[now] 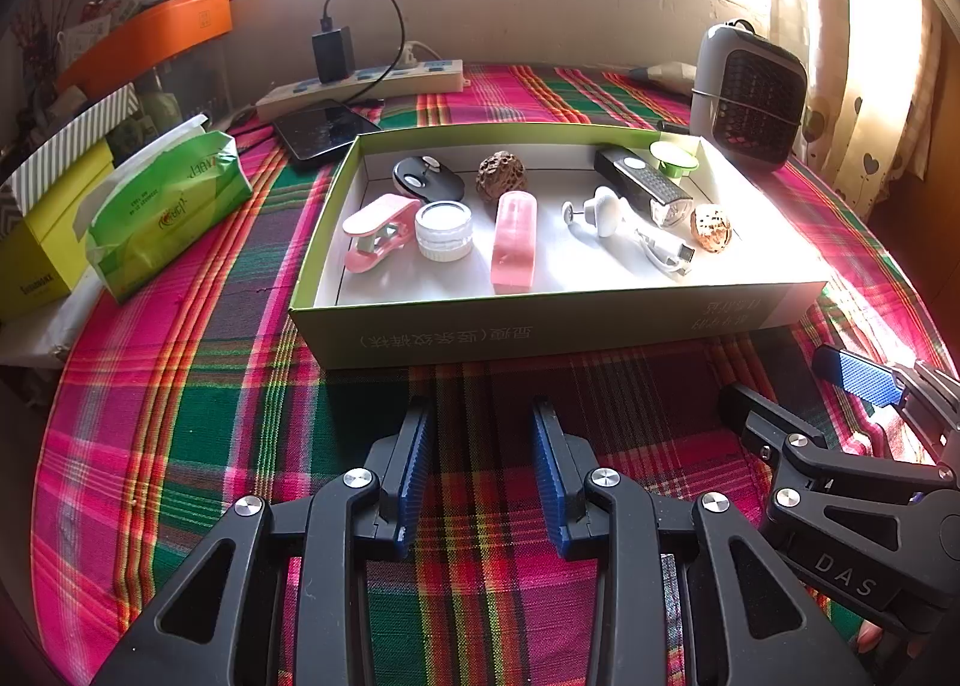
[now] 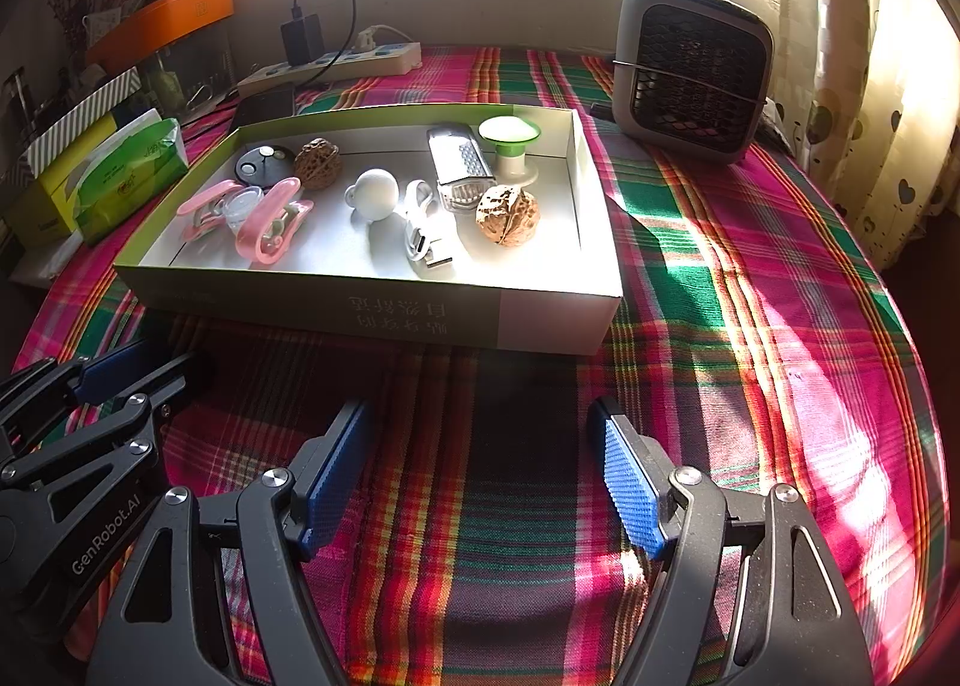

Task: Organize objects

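A shallow green-rimmed box (image 1: 540,326) (image 2: 360,308) lies on the plaid cloth. Inside it are a pink clip (image 1: 378,233), a white jar (image 1: 444,230), a pink block (image 1: 515,242), a black disc (image 1: 426,177), a dark walnut (image 1: 501,174), a white knob (image 1: 603,209), a cable (image 1: 666,251), a silver light (image 1: 645,185), a green mushroom lamp (image 1: 673,158) and a pale walnut (image 1: 711,228) (image 2: 507,216). My left gripper (image 1: 480,416) hovers in front of the box, open, with only cloth between its fingers. My right gripper (image 2: 480,422) (image 1: 804,386) stands beside it, open and holding nothing.
A small grey heater (image 1: 750,92) (image 2: 690,68) stands at the back right. Behind the box are a power strip (image 1: 360,86) with a charger and a dark tablet (image 1: 324,134). A green tissue pack (image 1: 168,206) and a yellow box (image 1: 48,242) sit at the left. Curtains hang on the right.
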Demonstrator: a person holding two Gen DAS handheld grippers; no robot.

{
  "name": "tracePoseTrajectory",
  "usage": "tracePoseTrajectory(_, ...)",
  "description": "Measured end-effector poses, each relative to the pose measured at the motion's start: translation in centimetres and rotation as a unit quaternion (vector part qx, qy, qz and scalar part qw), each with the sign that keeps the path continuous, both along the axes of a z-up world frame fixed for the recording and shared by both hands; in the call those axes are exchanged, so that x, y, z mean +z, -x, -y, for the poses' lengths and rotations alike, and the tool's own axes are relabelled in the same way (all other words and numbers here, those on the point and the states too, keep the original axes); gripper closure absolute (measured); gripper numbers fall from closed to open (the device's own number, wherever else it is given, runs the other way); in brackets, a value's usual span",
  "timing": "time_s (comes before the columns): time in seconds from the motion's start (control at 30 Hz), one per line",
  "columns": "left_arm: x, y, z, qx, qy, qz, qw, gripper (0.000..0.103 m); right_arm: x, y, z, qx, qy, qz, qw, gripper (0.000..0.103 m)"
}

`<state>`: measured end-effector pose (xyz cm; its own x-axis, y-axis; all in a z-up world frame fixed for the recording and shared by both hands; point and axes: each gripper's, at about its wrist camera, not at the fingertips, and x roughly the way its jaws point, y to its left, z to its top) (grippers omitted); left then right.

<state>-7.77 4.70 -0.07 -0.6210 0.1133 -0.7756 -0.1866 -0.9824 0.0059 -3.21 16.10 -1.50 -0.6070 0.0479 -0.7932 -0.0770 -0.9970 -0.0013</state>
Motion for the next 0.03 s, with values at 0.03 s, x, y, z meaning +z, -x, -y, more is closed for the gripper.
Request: tracePoseTrajectory(0.03,0.00,0.01,0.01,0.000,0.000,0.000,1.0000,0.072,0.00,0.00,0.00,0.000,0.000,0.000,1.000,0.029)
